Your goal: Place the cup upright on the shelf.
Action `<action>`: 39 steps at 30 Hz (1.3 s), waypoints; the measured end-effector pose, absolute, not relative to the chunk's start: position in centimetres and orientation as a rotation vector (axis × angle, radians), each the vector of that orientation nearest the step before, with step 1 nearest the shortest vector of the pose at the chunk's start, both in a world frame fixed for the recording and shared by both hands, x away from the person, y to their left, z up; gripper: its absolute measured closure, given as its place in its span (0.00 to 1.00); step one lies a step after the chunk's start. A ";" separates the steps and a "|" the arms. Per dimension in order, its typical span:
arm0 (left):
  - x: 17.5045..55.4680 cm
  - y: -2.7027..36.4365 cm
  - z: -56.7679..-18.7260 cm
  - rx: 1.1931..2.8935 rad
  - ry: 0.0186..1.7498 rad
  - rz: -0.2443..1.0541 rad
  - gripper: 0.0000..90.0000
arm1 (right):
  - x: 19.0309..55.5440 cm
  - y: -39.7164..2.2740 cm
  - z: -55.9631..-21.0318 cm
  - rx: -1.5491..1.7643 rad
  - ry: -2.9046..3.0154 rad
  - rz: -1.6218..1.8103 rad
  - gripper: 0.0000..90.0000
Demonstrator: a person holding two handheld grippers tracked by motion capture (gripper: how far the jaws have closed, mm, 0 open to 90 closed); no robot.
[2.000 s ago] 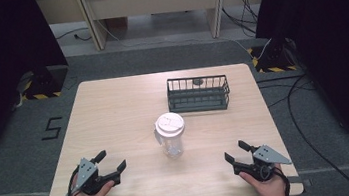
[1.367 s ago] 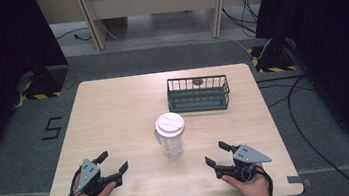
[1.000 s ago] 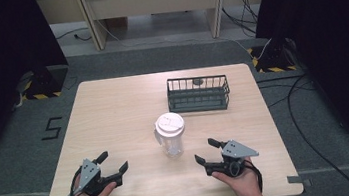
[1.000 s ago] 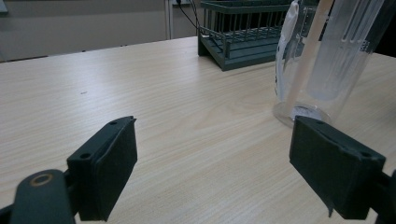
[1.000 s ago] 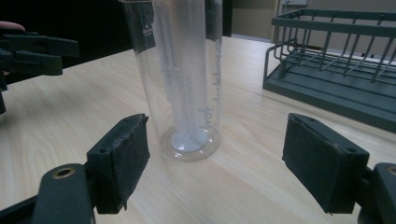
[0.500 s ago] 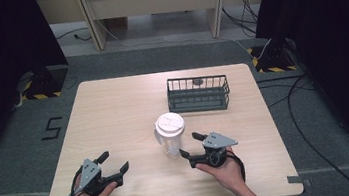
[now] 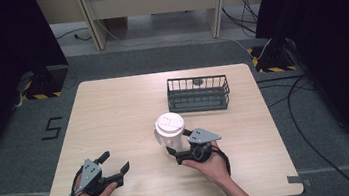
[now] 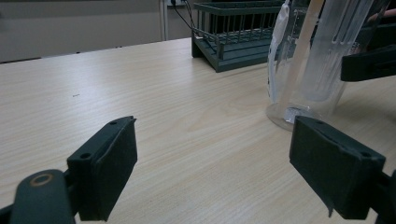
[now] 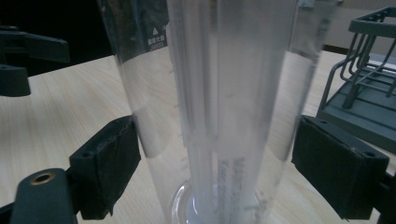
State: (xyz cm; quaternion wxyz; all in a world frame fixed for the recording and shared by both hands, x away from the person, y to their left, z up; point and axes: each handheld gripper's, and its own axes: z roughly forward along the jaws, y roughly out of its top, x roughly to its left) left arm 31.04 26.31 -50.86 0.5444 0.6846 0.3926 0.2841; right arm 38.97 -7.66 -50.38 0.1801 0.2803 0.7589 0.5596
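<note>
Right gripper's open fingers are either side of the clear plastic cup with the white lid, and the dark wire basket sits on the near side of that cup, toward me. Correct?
Not quite. The dark wire basket sits on the far side of the clear plastic cup with the white lid, away from you, as the high view shows. The right gripper does have its open fingers either side of the cup.

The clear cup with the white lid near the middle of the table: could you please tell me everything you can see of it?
The cup is a tall, clear plastic tumbler with a round white lid and faint printed markings on its wall. It stands upright on the wooden table, in front of the dark wire basket and apart from it. The right gripper has its open jaws on either side of the cup's lower wall, not yet closed on it.
</note>
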 end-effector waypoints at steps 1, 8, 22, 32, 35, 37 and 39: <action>31.0 26.3 -50.9 1.624 0.931 0.674 0.16 | 39.1 -7.4 -50.4 0.791 2.142 1.581 0.17; 31.0 26.2 -50.9 1.627 0.927 0.671 0.16 | 39.7 -6.5 -50.4 0.782 2.130 1.589 0.17; 31.0 26.2 -50.9 1.633 0.924 0.670 0.16 | 39.6 -6.8 -49.5 0.742 2.089 1.613 0.20; 31.0 26.2 -50.9 1.631 0.926 0.670 0.16 | 40.4 -8.2 -47.4 0.763 2.039 1.620 0.20; 31.1 26.2 -50.9 1.634 0.926 0.669 0.16 | 40.7 -8.8 -46.9 0.786 2.019 1.628 0.20; 31.1 26.2 -50.9 1.633 0.927 0.669 0.16 | 41.0 -9.3 -46.5 0.796 2.005 1.626 0.20; 31.1 26.2 -50.9 1.631 0.928 0.669 0.16 | 41.3 -9.6 -46.1 0.807 1.992 1.625 0.20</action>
